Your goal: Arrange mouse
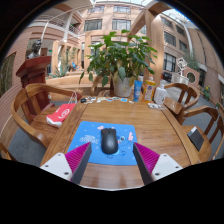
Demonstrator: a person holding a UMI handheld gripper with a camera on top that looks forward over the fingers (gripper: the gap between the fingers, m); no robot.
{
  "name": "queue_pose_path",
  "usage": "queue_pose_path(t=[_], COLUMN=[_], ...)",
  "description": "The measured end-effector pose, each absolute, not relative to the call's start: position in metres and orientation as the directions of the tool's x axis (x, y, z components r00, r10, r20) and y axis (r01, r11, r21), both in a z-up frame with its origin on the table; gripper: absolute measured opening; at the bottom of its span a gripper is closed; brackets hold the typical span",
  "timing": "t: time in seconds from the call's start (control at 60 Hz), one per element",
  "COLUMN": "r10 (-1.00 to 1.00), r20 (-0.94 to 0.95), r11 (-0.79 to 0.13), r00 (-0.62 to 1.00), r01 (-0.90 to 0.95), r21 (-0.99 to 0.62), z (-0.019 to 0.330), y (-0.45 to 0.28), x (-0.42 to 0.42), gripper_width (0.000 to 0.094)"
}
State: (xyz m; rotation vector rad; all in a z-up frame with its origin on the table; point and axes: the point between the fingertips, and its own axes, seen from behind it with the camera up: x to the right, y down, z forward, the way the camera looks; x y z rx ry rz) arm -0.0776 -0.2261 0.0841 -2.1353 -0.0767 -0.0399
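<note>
A black computer mouse (108,141) lies on a blue mouse mat (103,138) with printed figures, on a wooden table (160,125). My gripper (110,160) is open, its two fingers with magenta pads (71,158) spread wide at either side of the mat's near edge. The mouse sits just ahead of the fingertips, roughly midway between them, with clear gaps at both sides. Nothing is held.
A red booklet (61,113) lies at the table's left side. A large potted plant (120,62), a blue can (137,90) and small items stand at the far edge. Wooden chairs (25,100) surround the table, before a building's facade.
</note>
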Motion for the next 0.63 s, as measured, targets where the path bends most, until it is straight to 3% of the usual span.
queue_pose_path(t=[0.35, 0.633], r10=[0.038, 0.018], r20=[0.08, 0.089], r11=[-0.514, -0.494], r00=[0.996, 0.996], r01=[0.088, 0.086], r21=[-0.853, -0.865], z=[0.113, 0.125], y=[-0.302, -0.314], x=[-0.086, -0.083], gripper_width=[0.0851, 0.0854])
